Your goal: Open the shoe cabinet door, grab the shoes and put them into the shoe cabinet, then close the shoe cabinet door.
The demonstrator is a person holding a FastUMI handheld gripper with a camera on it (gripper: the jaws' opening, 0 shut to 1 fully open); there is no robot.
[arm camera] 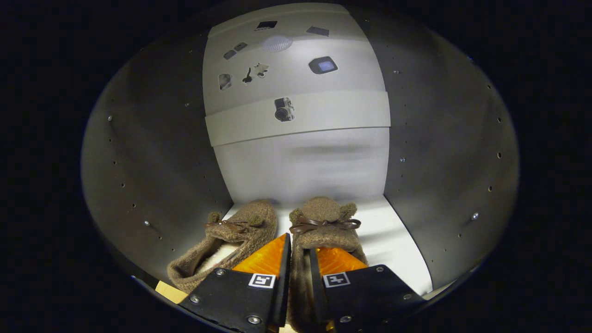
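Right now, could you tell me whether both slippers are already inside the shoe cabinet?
Yes: the left slipper and right slipper lie on the cabinet floor, the claw pinching the right one's side.

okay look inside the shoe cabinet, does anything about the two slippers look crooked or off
Slightly. The left slipper lies angled, its heel swung out toward the cabinet's left wall, while the right slipper points straight in. The hand-held gripper is pinched on the right slipper's inner edge. No damage or spill shows.
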